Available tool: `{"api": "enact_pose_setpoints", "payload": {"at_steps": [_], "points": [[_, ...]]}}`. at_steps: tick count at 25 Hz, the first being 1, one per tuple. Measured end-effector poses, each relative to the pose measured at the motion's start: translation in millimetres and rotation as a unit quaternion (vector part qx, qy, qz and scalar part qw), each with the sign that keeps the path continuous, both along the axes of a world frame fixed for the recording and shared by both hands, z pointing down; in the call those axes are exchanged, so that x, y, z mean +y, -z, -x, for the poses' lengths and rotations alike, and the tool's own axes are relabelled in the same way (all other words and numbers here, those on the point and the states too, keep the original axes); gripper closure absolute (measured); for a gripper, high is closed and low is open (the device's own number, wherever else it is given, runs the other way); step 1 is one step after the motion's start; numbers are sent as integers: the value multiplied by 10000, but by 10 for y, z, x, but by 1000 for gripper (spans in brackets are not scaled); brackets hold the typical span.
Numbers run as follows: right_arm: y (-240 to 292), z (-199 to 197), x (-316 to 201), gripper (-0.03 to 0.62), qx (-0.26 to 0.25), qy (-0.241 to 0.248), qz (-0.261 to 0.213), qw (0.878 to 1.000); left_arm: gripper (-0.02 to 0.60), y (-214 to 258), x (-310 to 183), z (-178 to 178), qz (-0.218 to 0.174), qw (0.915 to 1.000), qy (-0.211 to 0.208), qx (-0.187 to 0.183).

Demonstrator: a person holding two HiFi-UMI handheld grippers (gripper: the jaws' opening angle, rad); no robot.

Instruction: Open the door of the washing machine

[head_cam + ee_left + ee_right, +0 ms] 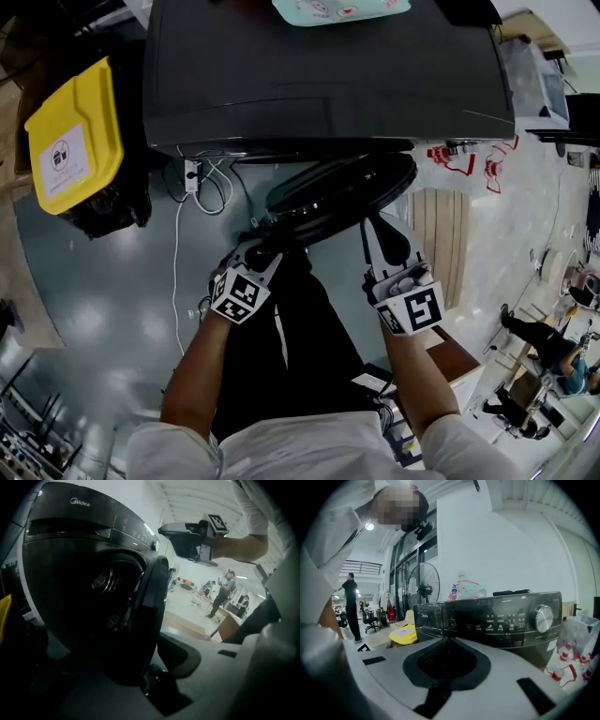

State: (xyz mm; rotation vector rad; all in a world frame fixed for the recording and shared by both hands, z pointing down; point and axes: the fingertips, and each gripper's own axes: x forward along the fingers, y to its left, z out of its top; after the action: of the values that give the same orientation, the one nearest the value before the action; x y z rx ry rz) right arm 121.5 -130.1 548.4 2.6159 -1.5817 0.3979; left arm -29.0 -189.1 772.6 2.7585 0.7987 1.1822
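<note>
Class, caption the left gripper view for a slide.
Dark round washing-machine door, partly open, edge between the left gripper's jaws.

1. Brand name "Midea": pale lettering on the washing machine (70, 545), top front panel, above and left of the door (151, 616).
2. White label on yellow lid (80, 131), left of the door: print unreadable.
3. Control panel (506, 620) legends, above the door: illegible.

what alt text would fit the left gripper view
A dark washer with its round door swung partly open, the door's edge between the left gripper's jaws. The right gripper hangs at upper right; people stand far behind.
</note>
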Motion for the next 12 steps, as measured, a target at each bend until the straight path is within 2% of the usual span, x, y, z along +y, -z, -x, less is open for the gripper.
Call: {"api": "enact_pose_setpoints", "payload": {"at_steps": [6, 9, 12], "points": [[86, 66, 508, 557, -22, -133, -56, 9999, 477, -47, 271, 198, -15, 9948, 1004, -179], [146, 99, 802, 557, 21, -132, -112, 9998, 472, -19, 442, 230, 38, 9922, 1240, -132], [206, 182, 1117, 557, 80, -159, -171, 9997, 475, -11, 635, 325, -5, 9915, 1291, -126]]}}
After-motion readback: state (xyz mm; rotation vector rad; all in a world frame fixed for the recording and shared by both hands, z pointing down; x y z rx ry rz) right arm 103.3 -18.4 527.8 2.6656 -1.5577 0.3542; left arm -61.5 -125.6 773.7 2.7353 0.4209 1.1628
